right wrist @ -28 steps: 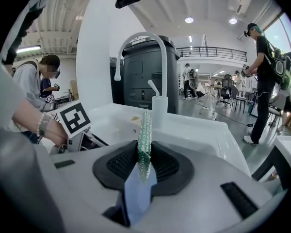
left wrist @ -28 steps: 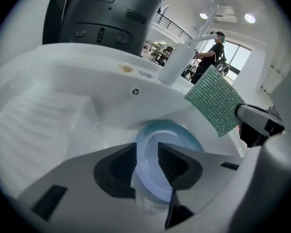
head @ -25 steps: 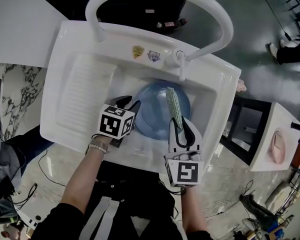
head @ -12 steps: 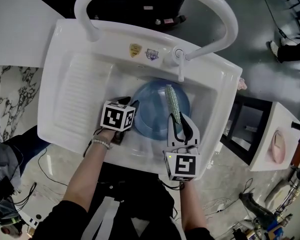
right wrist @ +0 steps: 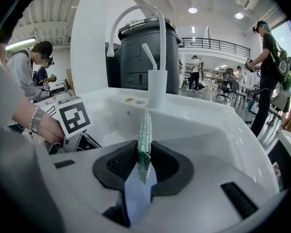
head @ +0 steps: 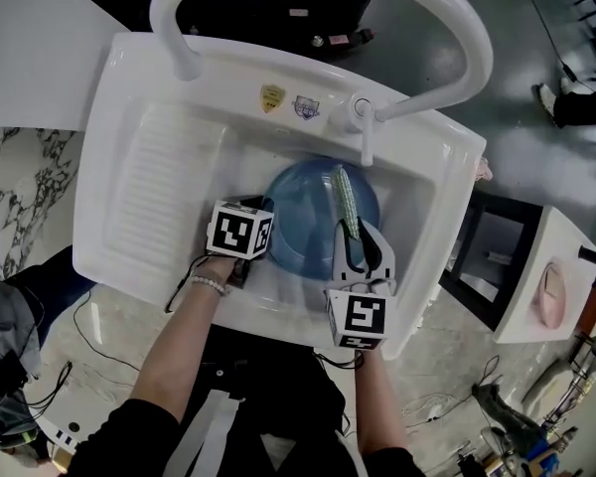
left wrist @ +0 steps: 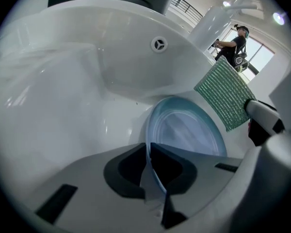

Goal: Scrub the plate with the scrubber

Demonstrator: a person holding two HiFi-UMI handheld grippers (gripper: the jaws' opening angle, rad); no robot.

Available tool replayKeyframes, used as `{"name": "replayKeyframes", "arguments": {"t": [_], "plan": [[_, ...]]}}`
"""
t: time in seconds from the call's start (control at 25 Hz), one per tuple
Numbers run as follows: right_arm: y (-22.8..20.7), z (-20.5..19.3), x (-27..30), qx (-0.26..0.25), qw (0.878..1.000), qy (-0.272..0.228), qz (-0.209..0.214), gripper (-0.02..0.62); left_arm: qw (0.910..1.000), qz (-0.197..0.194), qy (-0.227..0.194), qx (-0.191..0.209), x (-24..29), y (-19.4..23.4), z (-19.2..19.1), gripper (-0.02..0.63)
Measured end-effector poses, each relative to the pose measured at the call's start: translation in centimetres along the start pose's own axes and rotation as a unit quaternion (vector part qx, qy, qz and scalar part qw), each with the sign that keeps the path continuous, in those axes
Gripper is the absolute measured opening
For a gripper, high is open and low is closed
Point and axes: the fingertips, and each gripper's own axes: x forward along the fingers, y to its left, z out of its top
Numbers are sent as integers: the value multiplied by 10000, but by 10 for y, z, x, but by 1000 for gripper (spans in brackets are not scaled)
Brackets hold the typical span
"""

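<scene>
A blue plate (head: 308, 217) lies in the basin of the white sink (head: 129, 87). My left gripper (head: 261, 210) reaches its left rim; in the left gripper view its jaws (left wrist: 149, 152) have just been closing, and the plate (left wrist: 189, 130) has its rim pinched between the pads. My right gripper (head: 356, 232) is shut on a green mesh scrubber (head: 346, 199), which stands on edge above the plate's right half. Seen from the right gripper (right wrist: 144, 152), the scrubber (right wrist: 145, 130) rises edge-on from the pads. The scrubber (left wrist: 225, 93) hangs clear of the plate's face.
A white arched faucet (head: 417, 8) spans the sink, its spout (head: 366, 142) ending above the plate's far edge. A ridged draining board (head: 169, 182) fills the sink's left side. The basin wall carries an overflow hole (left wrist: 158, 44). People stand in the hall behind (right wrist: 269, 67).
Both grippers have sunk lower into the basin. The left gripper's jaws, wide apart beside the plate before, have come together on its rim. The scrubber has stayed in the right gripper.
</scene>
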Motion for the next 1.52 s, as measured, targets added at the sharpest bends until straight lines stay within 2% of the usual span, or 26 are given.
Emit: {"name": "replayKeyframes", "arguments": {"t": [0.16, 0.52, 0.68, 0.84, 0.96, 1.2, 1.52], "plan": [[-8, -5, 14, -214, 9996, 72, -186, 91, 10000, -24, 5, -70, -1, 1, 2, 28], [-25, -38, 40, -808, 9907, 874, -666, 91, 9999, -112, -21, -109, -4, 0, 4, 27], [-16, -44, 49, -1306, 9839, 1020, -676, 91, 9998, -122, -32, -134, -4, 1, 5, 25], [-6, -49, 58, -1497, 9806, 1112, -605, 91, 9998, -157, -51, -98, -4, 0, 5, 25], [6, -52, 64, -1586, 9799, 1154, -377, 91, 9998, -161, -66, -114, -4, 1, 5, 25], [40, -58, 74, -1987, 9716, 1231, 357, 91, 9997, -187, -86, -123, -5, 1, 7, 25], [83, -64, 67, -2530, 9457, 1320, 1558, 89, 9996, -172, -133, -173, -6, 4, 9, 20]]}}
